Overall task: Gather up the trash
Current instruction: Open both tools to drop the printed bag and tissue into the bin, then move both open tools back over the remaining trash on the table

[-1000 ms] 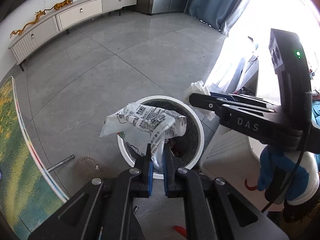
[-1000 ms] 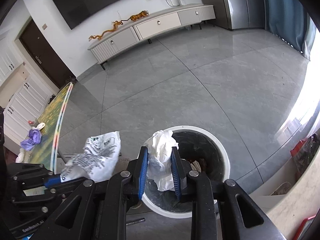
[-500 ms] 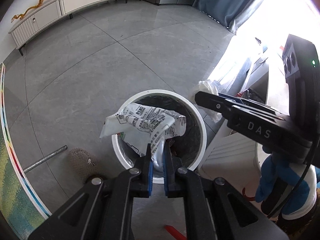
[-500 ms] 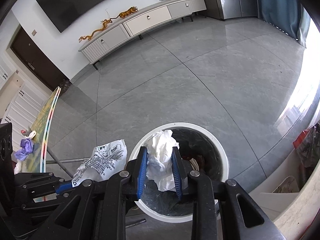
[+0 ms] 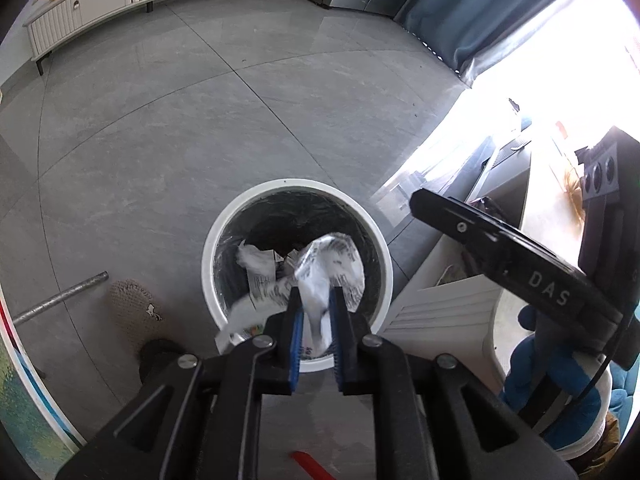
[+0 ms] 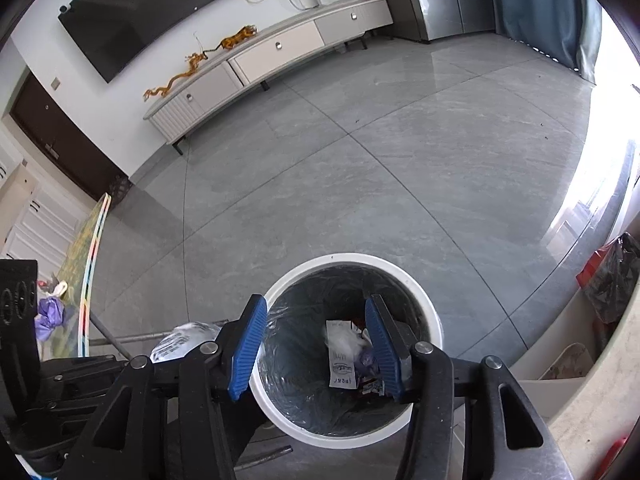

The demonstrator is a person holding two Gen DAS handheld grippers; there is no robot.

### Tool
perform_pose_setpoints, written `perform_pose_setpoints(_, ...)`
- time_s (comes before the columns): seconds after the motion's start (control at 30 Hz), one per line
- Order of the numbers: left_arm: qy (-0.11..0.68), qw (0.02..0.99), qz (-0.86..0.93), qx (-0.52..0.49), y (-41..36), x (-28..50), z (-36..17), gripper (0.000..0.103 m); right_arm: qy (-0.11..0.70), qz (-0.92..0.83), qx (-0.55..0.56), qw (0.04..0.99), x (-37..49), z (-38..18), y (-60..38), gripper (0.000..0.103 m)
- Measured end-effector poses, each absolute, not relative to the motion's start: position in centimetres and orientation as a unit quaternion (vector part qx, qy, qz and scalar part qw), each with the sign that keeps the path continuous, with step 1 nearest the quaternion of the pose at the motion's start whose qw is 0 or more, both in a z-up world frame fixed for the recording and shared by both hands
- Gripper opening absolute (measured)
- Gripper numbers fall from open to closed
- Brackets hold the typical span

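Blue pads on my left tool (image 5: pixel 316 322) are easing apart, and the crumpled printed wrapper (image 5: pixel 326 276) hangs between them, low in the centre of the left view; whether the pads press it at all I cannot tell. The wrapper droops over the near edge of the white bin (image 5: pixel 208 264), most of it already inside the dark liner. More paper scraps (image 5: pixel 256 258) lie in the bin's left half. Left of the bin sits a brown knitted slipper (image 5: pixel 130 304) on the grey tiled floor (image 5: pixel 160 140), with a metal rod (image 5: pixel 60 298) beside it. My right tool shows as a black bar at the right of that frame.

In the right view my right tool (image 6: pixel 316 344) is spreading wide, its pads apart with nothing between them, poised over the same bin (image 6: pixel 432 312) at lower centre. Down in the liner, seen between the pads, lies white crumpled paper (image 6: pixel 344 340) among other scraps. The wrapper (image 6: pixel 180 340) peeks out at the lower left, beyond my left tool's black frame. Farther out, a low white cabinet (image 6: pixel 276 56) runs along the wall at the top, under a dark screen (image 6: pixel 160 4).
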State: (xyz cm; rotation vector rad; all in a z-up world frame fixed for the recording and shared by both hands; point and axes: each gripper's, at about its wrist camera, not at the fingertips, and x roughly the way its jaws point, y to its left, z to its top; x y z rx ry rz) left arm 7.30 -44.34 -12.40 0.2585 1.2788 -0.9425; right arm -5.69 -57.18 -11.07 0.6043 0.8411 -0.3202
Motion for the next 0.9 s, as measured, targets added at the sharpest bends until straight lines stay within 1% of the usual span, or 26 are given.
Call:
perform_pose_setpoints(0.03,0.573,0.693,-0.422,0.111,-44.2,7.3,-12.4,0.024,0.396,-0.153,0.288,0.858,-5.9,-10.8,-57.2,0.05)
perform_pose_setpoints(0.07,0.573,0.694,-0.423,0.108,-44.1,7.4,-12.3,0.033,0.39,-0.153,0.289,0.861,-6.1,-10.6,-57.1,0.051)
perform_pose_setpoints(0.1,0.571,0.696,-0.423,0.105,-43.9,7.4,-12.2,0.038,0.387,-0.153,0.29,0.862,-6.2,-10.3,-57.1,0.052)
perform_pose_setpoints(0.43,0.547,0.71,-0.433,0.09,-42.2,6.8,-10.0,0.039,0.355,-0.153,0.273,0.881,-7.3,-7.6,-55.9,0.054)
perform_pose_setpoints(0.5,0.538,0.717,-0.433,0.09,-41.7,6.6,-9.3,0.039,0.35,-0.157,0.267,0.884,-7.7,-7.1,-55.6,0.056)
perform_pose_setpoints(0.7,0.494,0.75,-0.429,0.1,-38.9,5.4,-6.9,0.039,0.344,-0.162,0.261,0.887,-8.8,-6.3,-54.7,0.057)
perform_pose_setpoints(0.9,0.482,0.762,-0.421,0.104,-35.4,5.2,-5.5,0.039,0.339,-0.156,0.251,0.893,-8.7,-5.1,-53.1,0.058)
